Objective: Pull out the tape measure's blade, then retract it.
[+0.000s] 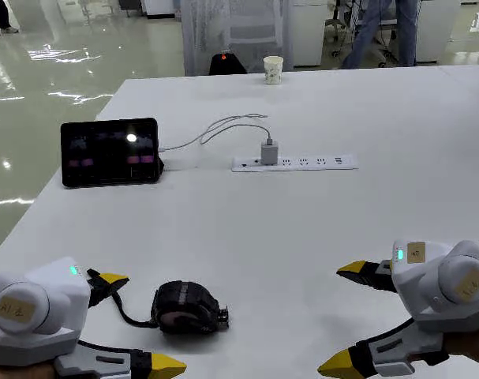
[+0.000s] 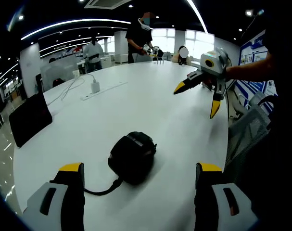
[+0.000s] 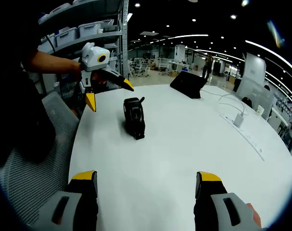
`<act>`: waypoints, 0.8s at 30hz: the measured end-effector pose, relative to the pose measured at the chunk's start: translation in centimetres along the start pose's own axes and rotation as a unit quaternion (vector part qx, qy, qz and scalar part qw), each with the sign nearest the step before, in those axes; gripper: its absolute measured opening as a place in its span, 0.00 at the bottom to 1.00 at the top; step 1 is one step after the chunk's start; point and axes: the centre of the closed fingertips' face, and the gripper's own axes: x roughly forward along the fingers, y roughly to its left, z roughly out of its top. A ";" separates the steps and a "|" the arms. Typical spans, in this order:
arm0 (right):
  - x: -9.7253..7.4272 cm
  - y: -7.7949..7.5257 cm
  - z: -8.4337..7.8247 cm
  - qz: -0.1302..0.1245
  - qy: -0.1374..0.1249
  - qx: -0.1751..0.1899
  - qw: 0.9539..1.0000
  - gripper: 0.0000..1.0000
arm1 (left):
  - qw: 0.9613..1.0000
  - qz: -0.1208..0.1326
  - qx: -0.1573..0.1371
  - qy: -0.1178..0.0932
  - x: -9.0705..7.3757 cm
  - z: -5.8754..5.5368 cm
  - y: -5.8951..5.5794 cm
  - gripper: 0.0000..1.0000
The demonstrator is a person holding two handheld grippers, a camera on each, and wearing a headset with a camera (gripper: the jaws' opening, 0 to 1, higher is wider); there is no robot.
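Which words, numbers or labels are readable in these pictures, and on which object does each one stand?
No text reads clearly.
On the left gripper, a round sticker: handwritten marks, blurred.
On the right gripper, a square tag and a round label: handwriting too small.
On the tablet: blurred glow.
On the paper cup: print too small.
On the tape measure: no legible marking.

The left gripper point(image 1: 146, 321) is cut off by the lower edge of the head view, and the right gripper point(image 1: 336, 317) by the lower and right edges, so their rear parts are out of sight. Just ahead of the left jaws lies the tape measure point(image 1: 188, 306); its blade tip is too small to make out. Its black strap point(image 2: 100, 191) runs to one jaw, which hides its end in the left gripper view.
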 end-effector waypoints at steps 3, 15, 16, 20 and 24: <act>0.5 -0.1 0.2 0.006 0.003 -0.005 1.000 0.82 | 1.000 -0.005 0.003 0.004 0.3 0.0 0.1 0.91; 2.7 -0.3 0.8 0.026 0.010 -0.018 0.999 0.74 | 0.999 -0.026 0.024 0.023 1.2 -0.1 0.6 0.80; 2.9 -0.3 0.9 0.027 0.011 -0.018 0.999 0.74 | 0.999 -0.028 0.026 0.025 1.2 -0.2 0.5 0.79; 3.6 -0.3 1.2 0.034 0.012 -0.021 0.999 0.70 | 0.998 -0.036 0.033 0.034 1.5 -0.3 0.7 0.74; 4.3 -0.3 1.3 0.038 0.012 -0.024 0.999 0.68 | 0.998 -0.039 0.038 0.035 1.8 -0.2 0.8 0.70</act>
